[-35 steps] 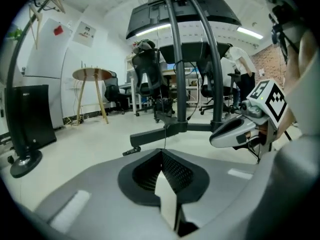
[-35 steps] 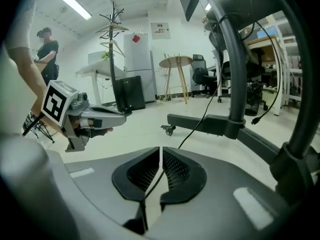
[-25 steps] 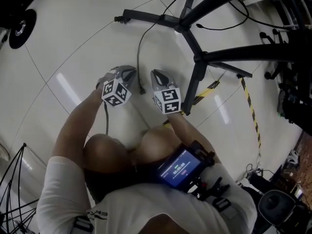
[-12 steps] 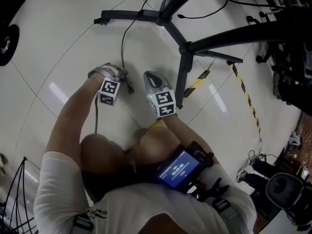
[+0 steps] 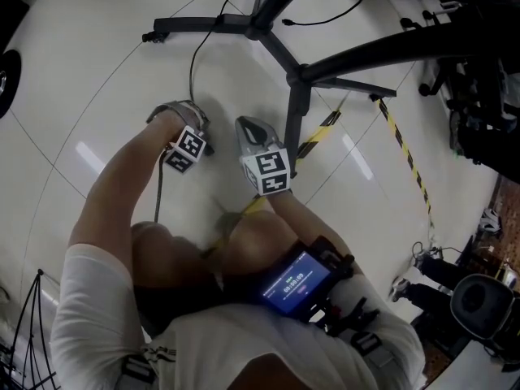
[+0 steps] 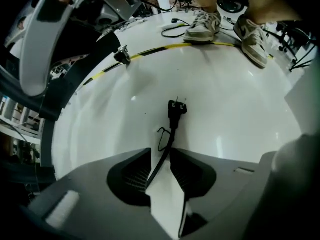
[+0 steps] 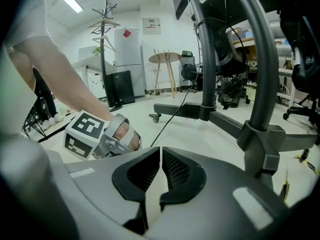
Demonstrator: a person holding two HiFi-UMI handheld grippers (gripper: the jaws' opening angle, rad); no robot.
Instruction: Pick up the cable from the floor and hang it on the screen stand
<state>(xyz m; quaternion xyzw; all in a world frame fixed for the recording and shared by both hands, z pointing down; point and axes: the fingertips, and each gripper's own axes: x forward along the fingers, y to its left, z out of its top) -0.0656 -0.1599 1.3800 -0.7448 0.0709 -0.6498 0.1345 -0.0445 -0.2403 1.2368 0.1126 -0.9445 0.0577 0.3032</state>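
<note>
The cable (image 6: 172,126) on the floor (image 6: 240,114) is being straddled, not yet pinched, by the left gripper's (image 6: 161,151) half-spread, just-closing jaws, the empty right gripper's (image 7: 160,151) being closed almost together; a slip is likely being risked if lifting precedes the bite.

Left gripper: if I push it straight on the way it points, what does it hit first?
The black cable: it lies between the jaws of the left gripper, which have just been closing. Right behind it is the white floor, though depth is unclear.
</note>
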